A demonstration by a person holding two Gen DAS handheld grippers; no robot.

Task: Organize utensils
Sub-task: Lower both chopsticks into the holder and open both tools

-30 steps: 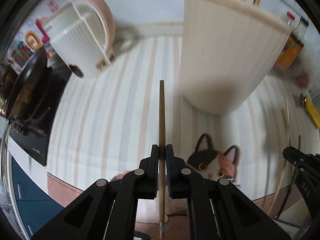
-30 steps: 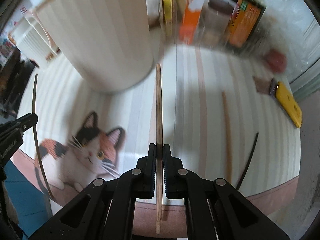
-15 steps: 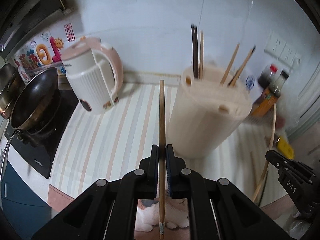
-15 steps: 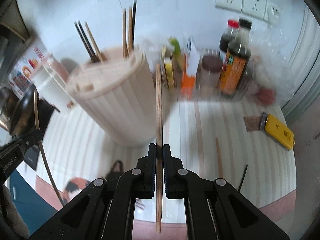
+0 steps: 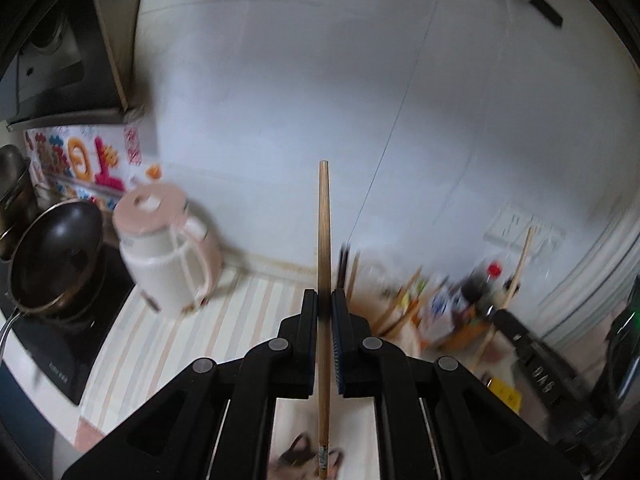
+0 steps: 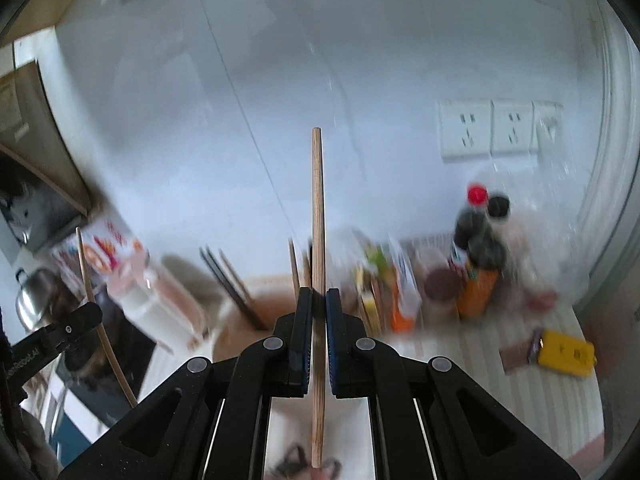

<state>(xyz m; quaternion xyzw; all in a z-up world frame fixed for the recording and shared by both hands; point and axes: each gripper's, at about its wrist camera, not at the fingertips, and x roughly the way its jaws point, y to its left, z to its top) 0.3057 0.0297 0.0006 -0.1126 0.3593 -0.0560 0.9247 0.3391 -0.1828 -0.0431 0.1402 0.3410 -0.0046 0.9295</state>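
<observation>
Each gripper was clamped on one wooden chopstick, its long axis pointing straight up toward 12 o'clock: the left gripper (image 5: 325, 300) on the left chopstick (image 5: 324, 224), the right gripper (image 6: 319, 300) on the right chopstick (image 6: 317, 208). The cream holder (image 6: 256, 308), bristling with chopsticks, sat low at 11 o'clock from the right gripper, blurred. The right hand looked nearer.

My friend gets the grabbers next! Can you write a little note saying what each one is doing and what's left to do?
Left gripper: shut on a wooden chopstick, which sticks out past the jaws.
Right gripper: shut on a second wooden chopstick, held the same way.
The beige holder is low in both views, blurred, with several chopsticks already standing in it.
Done: both chopsticks picked up.
Left: probably drop both chopsticks into the holder. Whether more lie on the striped counter cannot be told from these views.
</observation>
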